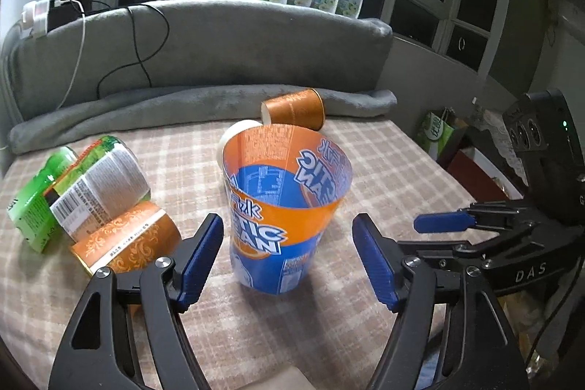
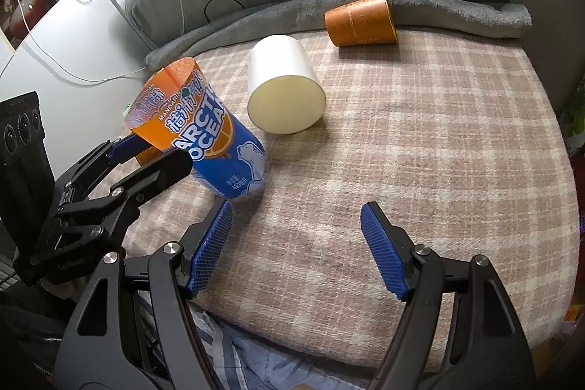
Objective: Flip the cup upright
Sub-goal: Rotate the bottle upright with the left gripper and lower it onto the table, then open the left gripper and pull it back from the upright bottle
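On plaid blanket [image 2: 420, 134] | cup [image 1: 281, 218] upright, nothing visible inside | left claw [image 1: 289, 260] spread around it | right claw [image 2: 296, 249] spread

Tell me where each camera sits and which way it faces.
Left wrist: on the left hand-held gripper, looking forward at the upright Arctic Ocean cup between its open fingers; right hand-held gripper at the right edge.
Right wrist: on the right hand-held gripper, facing the plaid blanket; left gripper beside the cup.
Shared: the cup, white cup, brown cup.
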Available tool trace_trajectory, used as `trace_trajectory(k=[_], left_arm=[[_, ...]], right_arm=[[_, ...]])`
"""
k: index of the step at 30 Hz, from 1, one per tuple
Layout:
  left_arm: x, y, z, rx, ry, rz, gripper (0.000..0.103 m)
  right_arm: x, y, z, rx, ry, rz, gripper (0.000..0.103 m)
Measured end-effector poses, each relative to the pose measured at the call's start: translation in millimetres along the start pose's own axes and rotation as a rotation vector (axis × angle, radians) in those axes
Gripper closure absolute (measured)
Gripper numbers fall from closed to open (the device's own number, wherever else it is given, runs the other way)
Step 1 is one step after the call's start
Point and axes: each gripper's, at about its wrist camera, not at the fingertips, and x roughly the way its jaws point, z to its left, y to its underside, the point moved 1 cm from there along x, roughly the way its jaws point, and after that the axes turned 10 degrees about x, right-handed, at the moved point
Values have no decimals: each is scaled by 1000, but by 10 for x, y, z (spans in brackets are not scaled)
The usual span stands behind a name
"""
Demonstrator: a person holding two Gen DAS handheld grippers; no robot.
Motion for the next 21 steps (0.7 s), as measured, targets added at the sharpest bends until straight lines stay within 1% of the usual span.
trace_trajectory(k=[5,9,12,13,15,16,18,21], left_arm=[[-104,23,58,-16,-8,-7,30],[-242,37,169,-47,-28,-22,30],[-393,49,259,-56,-91,-53,29],[-468,50,295,-56,-123,-75,29],[-564,43,342,-57,-165,-103,29],[-627,39,368,-60,-190,-124,28],[-702,28,404,-68,-211,-148,21],[-800,10,453,-78,-241,-180,21]], right_arm=[[-75,16,37,-2,5,-51,27],[-173,1,74,0,35,-134,27],[-268,-15,127,-6,69,-212,27],[-297,-22,148,-9,80,-237,25],[-349,-33,189,-12,92,-285,24],[-361,-39,211,-16,97,-298,24],[-379,-47,257,-28,110,-322,24],[-410,-48,317,-39,144,-364,24]])
